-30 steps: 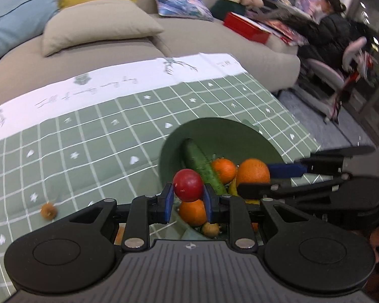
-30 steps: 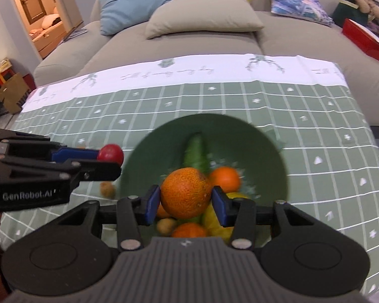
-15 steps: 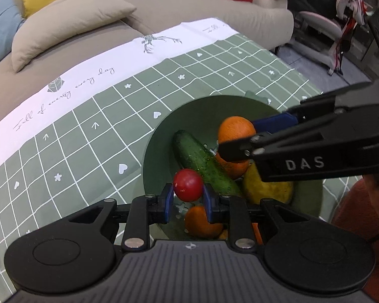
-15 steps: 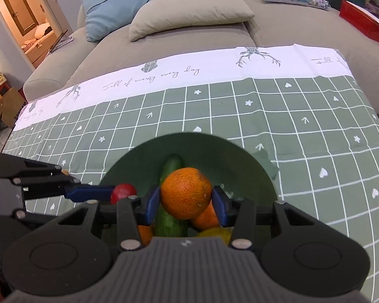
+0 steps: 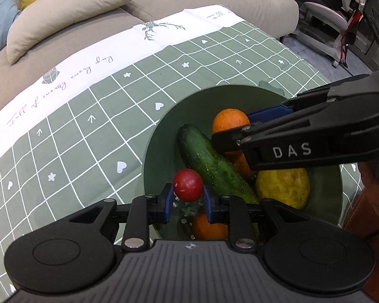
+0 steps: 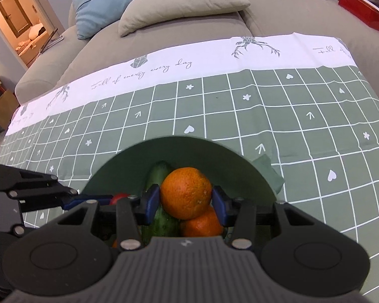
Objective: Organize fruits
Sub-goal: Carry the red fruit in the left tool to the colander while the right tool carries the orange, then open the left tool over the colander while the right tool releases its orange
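Over the bowl [image 5: 159, 156], I hold the tomato [image 5: 188, 188] in my left jaws, the orange [image 6: 187, 193] clamped right, cucumber [image 5: 214, 164] lengthwise beneath.

We see a green bowl [image 5: 164, 136] holding a cucumber [image 5: 212, 166], a yellow fruit [image 5: 283, 186] and oranges; one orange [image 6: 185, 193] and a red tomato [image 5: 188, 184] are gripped above it.

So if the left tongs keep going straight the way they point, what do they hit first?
Probably the cucumber: it lies just beyond the small red fruit that the left tongs clamp, over the green bowl. Depth is unclear; they could reach the bowl's floor instead.
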Action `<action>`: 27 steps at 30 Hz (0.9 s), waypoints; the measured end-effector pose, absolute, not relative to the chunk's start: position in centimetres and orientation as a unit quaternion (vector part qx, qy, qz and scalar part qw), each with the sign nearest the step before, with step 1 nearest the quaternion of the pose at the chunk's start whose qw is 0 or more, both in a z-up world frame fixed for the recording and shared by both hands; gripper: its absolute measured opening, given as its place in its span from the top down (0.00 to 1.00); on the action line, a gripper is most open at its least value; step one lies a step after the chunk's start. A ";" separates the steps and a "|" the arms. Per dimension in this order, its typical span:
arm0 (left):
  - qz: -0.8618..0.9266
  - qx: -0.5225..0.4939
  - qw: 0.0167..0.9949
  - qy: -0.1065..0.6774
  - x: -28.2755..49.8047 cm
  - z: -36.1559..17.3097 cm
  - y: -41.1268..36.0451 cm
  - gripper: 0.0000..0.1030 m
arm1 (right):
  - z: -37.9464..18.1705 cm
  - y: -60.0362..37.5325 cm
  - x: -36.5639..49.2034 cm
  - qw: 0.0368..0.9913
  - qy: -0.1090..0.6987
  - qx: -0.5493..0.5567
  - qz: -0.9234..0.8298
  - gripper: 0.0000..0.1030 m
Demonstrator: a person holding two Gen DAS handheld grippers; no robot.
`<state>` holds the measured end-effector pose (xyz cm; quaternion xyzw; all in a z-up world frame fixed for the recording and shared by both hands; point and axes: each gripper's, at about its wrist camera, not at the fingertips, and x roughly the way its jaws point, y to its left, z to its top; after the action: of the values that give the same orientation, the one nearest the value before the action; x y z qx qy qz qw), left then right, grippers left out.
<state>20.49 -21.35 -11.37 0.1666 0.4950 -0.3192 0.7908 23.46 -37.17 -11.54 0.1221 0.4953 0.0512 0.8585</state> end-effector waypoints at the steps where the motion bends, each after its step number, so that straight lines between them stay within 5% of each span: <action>1: -0.319 0.168 0.791 0.494 20.5 -11.4 -21.4 0.74 | -11.6 -37.2 23.5 0.858 0.495 0.122 0.051 0.58; 27: -0.297 0.101 0.833 0.457 18.4 -5.6 -15.9 0.61 | -5.7 -33.7 19.8 0.886 0.451 0.092 0.052 0.52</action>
<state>18.40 -15.92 -5.57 0.1010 0.4565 -0.2969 0.8326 19.83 -33.75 -5.74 0.0916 0.4508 0.0518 0.8864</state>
